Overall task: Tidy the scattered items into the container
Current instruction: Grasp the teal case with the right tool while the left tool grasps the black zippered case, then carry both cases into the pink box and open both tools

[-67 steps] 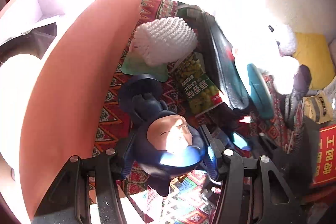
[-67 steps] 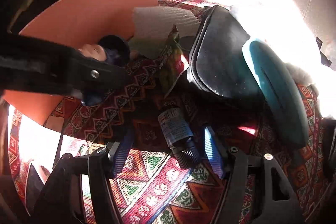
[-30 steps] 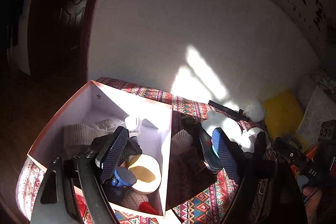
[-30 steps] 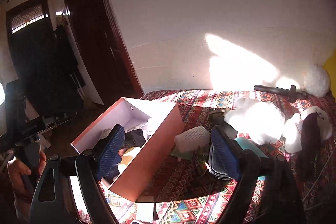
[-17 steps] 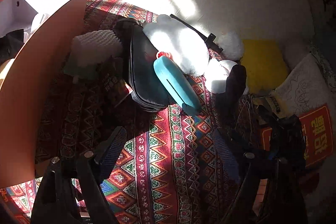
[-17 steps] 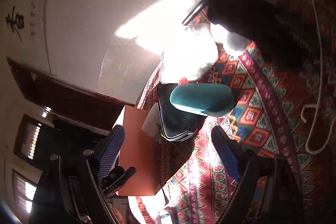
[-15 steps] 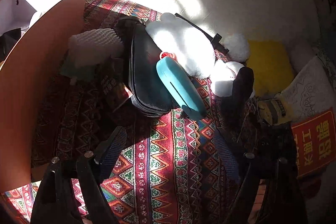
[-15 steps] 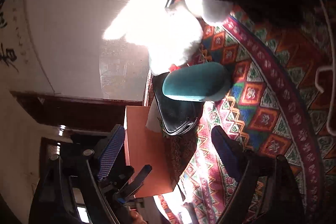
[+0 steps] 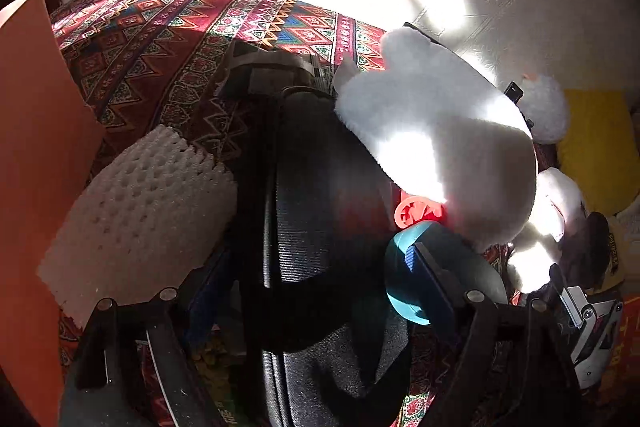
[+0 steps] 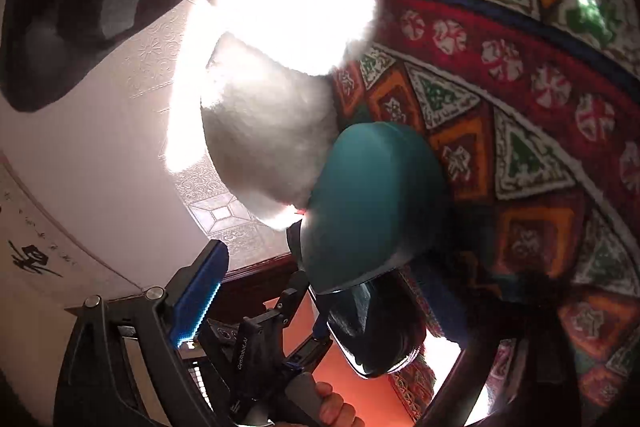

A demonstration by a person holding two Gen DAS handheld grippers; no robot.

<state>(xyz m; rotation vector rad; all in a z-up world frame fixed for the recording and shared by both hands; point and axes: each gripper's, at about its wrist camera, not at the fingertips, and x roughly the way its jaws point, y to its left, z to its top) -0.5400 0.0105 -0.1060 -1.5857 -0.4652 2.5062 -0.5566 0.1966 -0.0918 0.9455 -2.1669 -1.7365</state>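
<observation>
A black zip case (image 9: pixel 316 211) lies on the patterned cloth between the open fingers of my left gripper (image 9: pixel 316 291), which reach around its near end. A teal glasses case (image 9: pixel 436 271) lies against its right side, by my right finger. In the right wrist view the teal case (image 10: pixel 372 199) fills the gap of my open right gripper (image 10: pixel 320 287), with the black case (image 10: pixel 372 331) below it. The orange box wall (image 9: pixel 36 163) stands at the left. A white foam net (image 9: pixel 132 211) lies beside it.
A white plush toy (image 9: pixel 440 131) lies behind the cases, against the wall. A red cap (image 9: pixel 416 211) peeks out under it. A yellow cushion (image 9: pixel 596 143) and a red sign are at the far right. A snack packet lies under the left finger.
Both grippers have dropped close to the cloth. The left now straddles the black case and the right straddles the teal case. Earlier the left let the doll go in the box.
</observation>
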